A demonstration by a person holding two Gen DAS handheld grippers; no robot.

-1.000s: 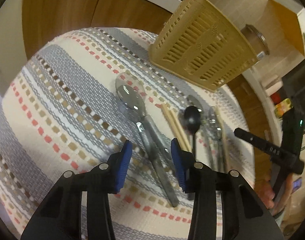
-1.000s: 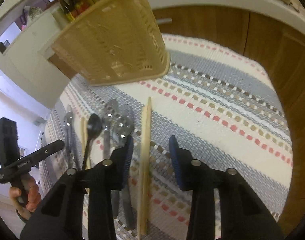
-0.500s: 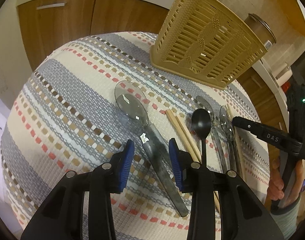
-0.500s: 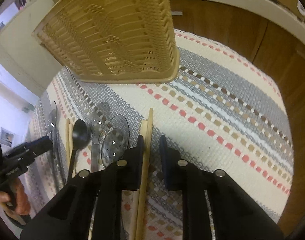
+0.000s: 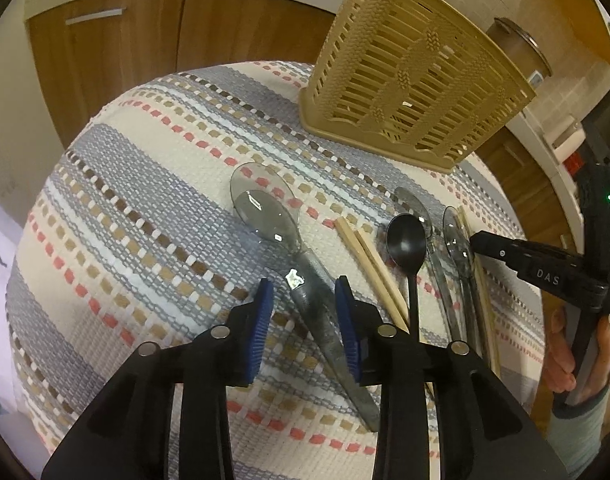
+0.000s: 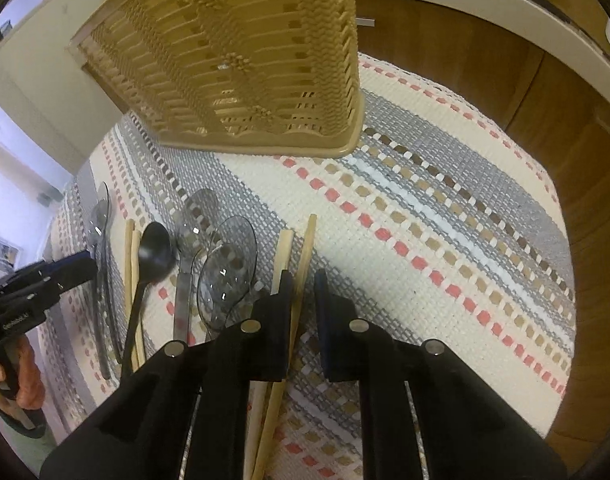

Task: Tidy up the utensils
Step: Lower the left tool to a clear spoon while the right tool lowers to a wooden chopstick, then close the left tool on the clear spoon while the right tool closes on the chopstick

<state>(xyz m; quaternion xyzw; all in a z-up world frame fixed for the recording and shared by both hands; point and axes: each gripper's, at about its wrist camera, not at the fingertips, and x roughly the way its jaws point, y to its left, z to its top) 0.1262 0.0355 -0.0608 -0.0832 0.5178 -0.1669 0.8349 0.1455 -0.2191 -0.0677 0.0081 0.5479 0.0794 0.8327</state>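
Utensils lie in a row on a striped woven mat (image 5: 117, 216). In the left wrist view my left gripper (image 5: 303, 320) is open, its pads on either side of the handles of two stacked clear plastic spoons (image 5: 265, 212). Right of them lie a pair of wooden chopsticks (image 5: 369, 264), a black spoon (image 5: 407, 240) and more clear spoons (image 5: 457, 240). In the right wrist view my right gripper (image 6: 303, 312) has narrowed around one wooden chopstick (image 6: 305, 248) of a pair; a small gap still shows beside it. A tan slotted utensil basket (image 5: 409, 68) stands at the mat's far side and also shows in the right wrist view (image 6: 233, 56).
Wooden cabinet doors (image 5: 145, 40) stand behind the mat under a white counter edge. A glass jar (image 5: 521, 44) sits behind the basket. In the right wrist view the black spoon (image 6: 153, 256) and clear spoons (image 6: 229, 264) lie left of the chopsticks.
My right gripper has closed from wide open to a narrow gap around the chopstick and moved toward the basket. My left gripper moved forward along the clear spoons' handles, still open.
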